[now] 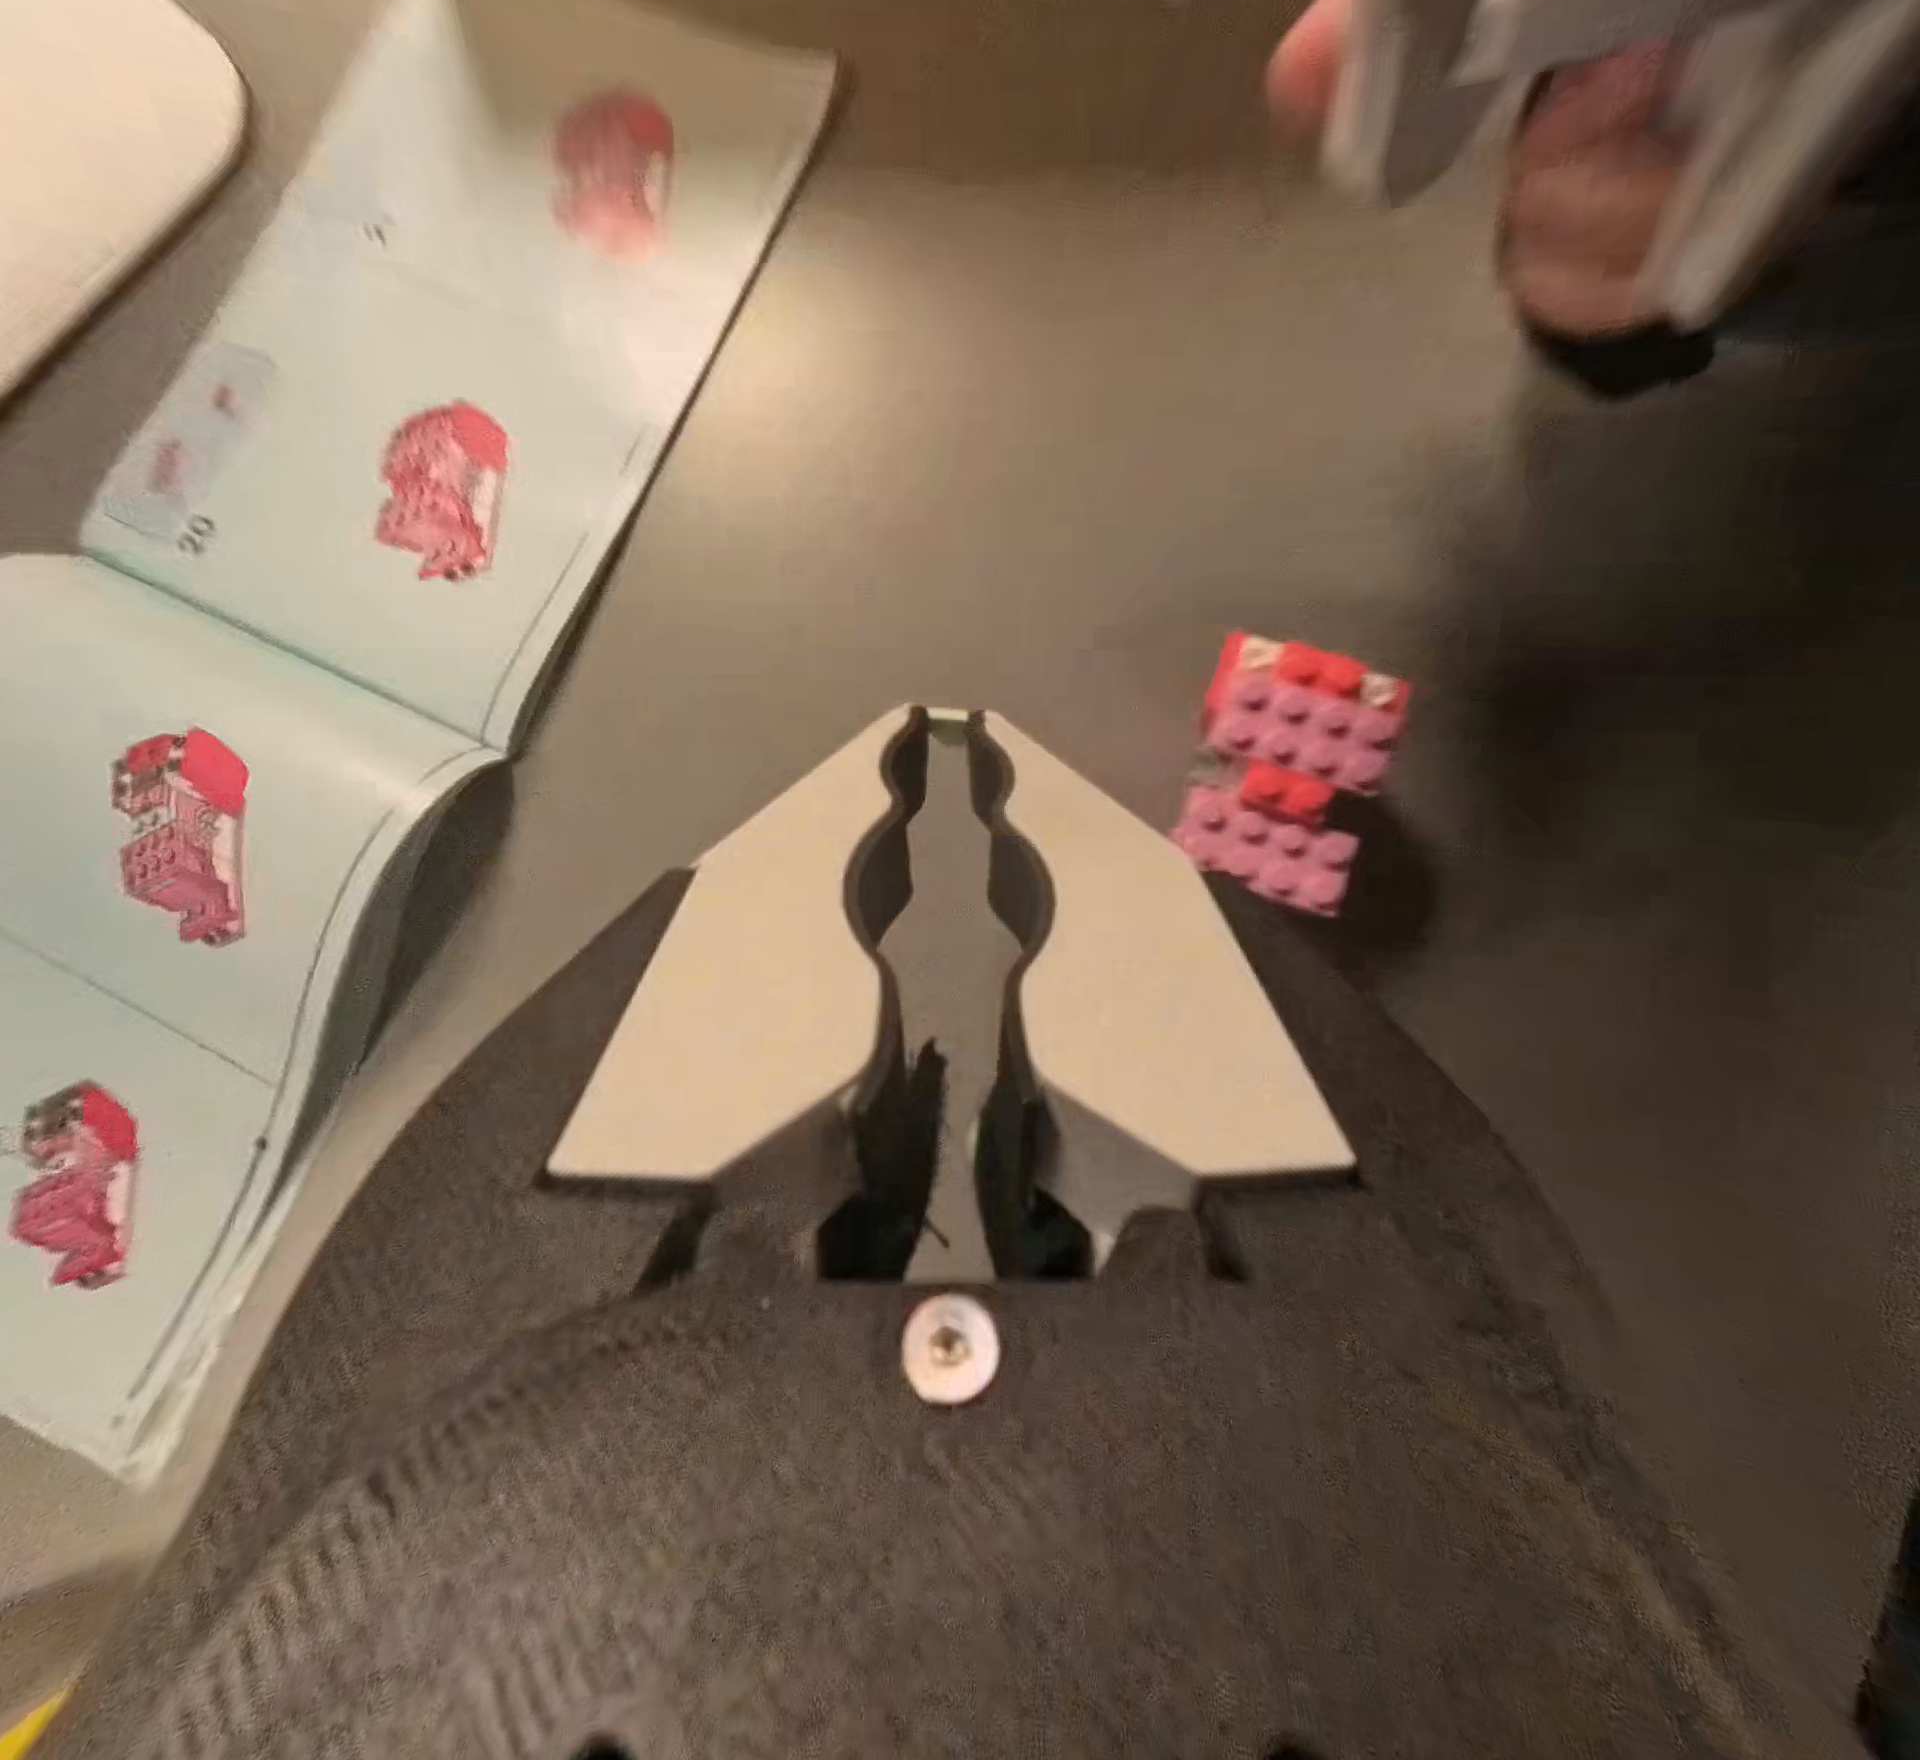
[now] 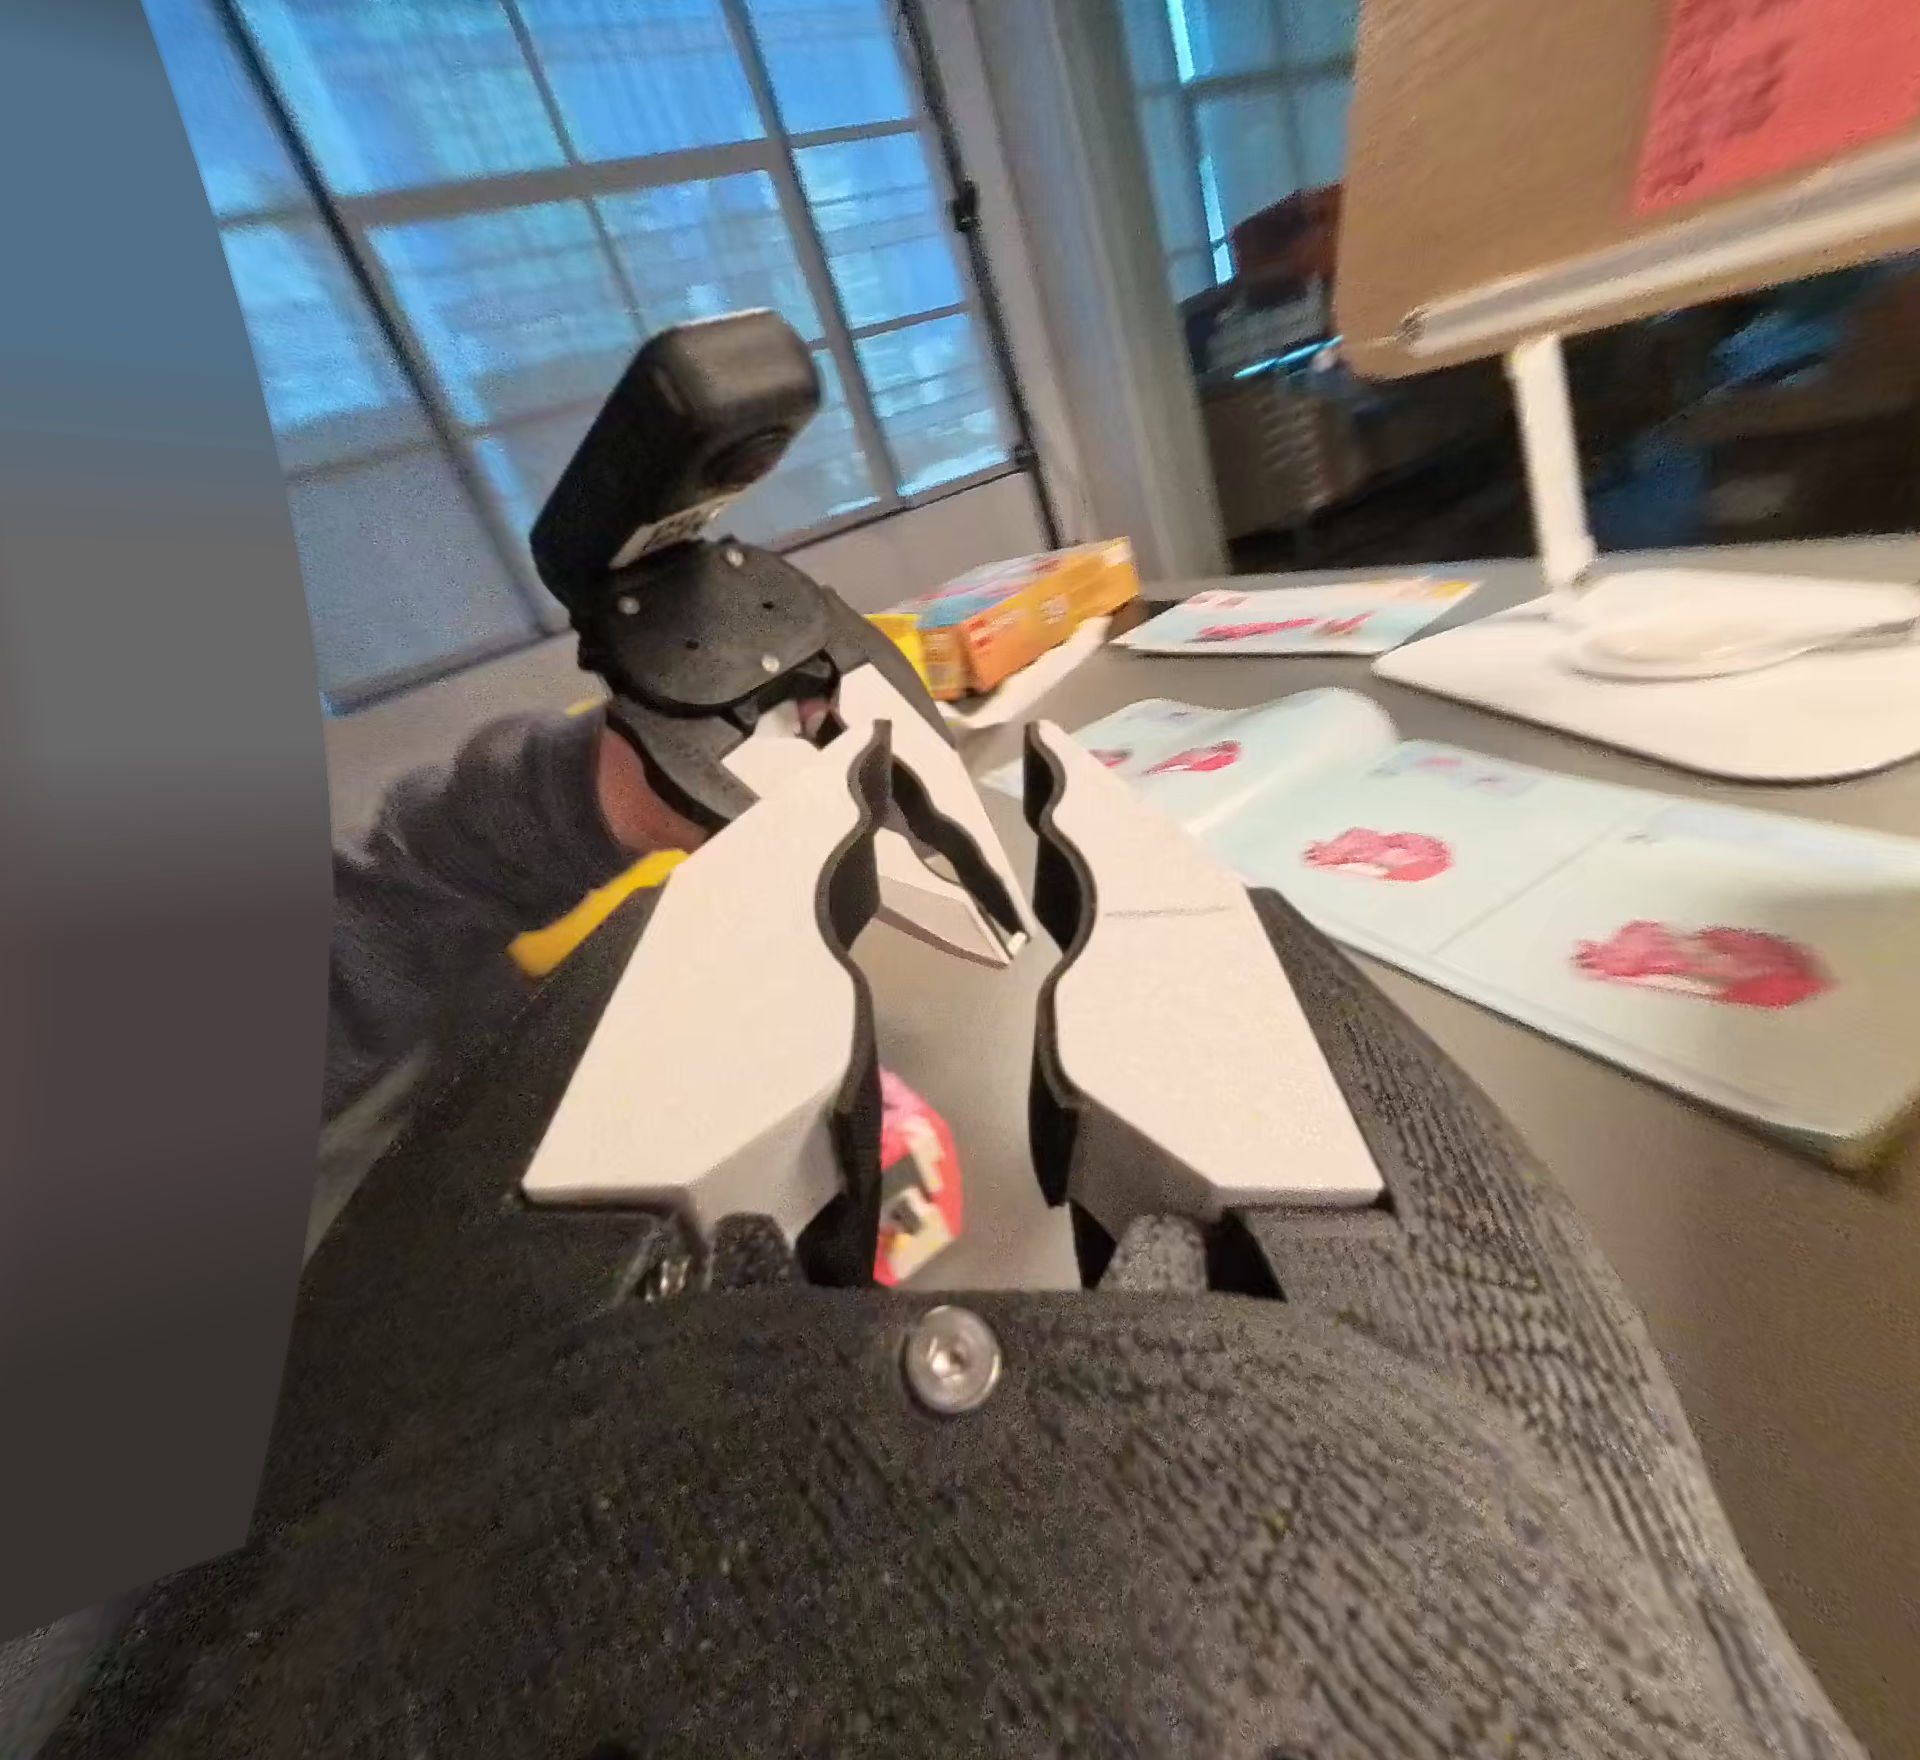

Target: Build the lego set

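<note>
Between my left gripper's (image 1: 948, 721) nearly closed tips: one small pale piece, pinched (keep pressure steady). Right gripper (image 2: 956, 742): parted, empty. Pink-and-red brick assembly (image 1: 1294, 775) just beside left.

This looks like an office or studio workspace. Tall grid-paned windows (image 2: 582, 183) fill the far wall, with a pale structural column (image 2: 1039, 256) beside them, and dim shelving or stacked goods (image 2: 1278, 422) stand in the back of the room. A broad dark grey table (image 1: 1039, 484) carries a white stand with a flat base (image 2: 1662, 661), an open pale-blue instruction booklet (image 1: 416, 422) and an orange-yellow toy box (image 2: 1029, 609).
</note>
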Demonstrator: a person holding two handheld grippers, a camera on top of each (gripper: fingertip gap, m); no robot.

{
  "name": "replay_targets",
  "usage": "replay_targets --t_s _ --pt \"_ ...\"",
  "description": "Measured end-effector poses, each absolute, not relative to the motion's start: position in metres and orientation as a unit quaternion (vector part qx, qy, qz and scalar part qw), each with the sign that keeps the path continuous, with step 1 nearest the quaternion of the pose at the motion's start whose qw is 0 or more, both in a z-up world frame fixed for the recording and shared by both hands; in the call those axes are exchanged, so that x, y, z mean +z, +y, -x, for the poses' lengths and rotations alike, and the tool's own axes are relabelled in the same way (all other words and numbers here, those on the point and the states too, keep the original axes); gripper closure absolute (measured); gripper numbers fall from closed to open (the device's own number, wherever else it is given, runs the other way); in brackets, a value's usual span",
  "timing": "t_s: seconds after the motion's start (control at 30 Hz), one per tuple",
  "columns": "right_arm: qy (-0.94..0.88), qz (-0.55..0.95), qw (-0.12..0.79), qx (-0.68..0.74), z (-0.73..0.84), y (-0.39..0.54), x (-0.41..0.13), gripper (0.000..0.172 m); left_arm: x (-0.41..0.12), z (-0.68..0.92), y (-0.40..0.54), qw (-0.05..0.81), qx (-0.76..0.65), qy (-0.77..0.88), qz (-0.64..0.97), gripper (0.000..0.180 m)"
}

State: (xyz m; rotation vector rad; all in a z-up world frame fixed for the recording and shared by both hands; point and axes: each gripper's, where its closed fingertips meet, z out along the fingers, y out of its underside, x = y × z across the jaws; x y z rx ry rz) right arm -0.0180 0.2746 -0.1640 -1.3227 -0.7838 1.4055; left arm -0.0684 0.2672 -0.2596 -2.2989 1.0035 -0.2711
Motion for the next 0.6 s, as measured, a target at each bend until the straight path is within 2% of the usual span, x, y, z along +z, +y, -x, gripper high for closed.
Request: replay_targets --t_s 0.17,0.3,0.4,0.57,0.6 --pt "-0.307 0.547 0.591 0.507 0.003 0.284 -0.163 0.152 -0.289 0.079 0.276 0.167 -0.059 0.413 0.893 0.174" --pt "-0.290 0.546 0.612 0.493 -0.006 0.289 -0.160 0.153 -0.300 0.079 0.277 0.101 -0.038 0.437 0.893 0.174" --pt "-0.283 0.546 0.614 0.494 -0.008 0.291 -0.159 0.152 -0.302 0.079 0.279 0.081 -0.027 0.448 0.890 0.174" --pt "-0.293 0.550 0.626 0.469 -0.009 0.293 -0.163 0.152 -0.301 0.074 0.276 0.068 -0.064 0.428 0.899 0.146" --pt "-0.299 0.550 0.626 0.465 -0.008 0.293 -0.165 0.152 -0.300 0.074 0.277 0.074 -0.070 0.423 0.900 0.135"
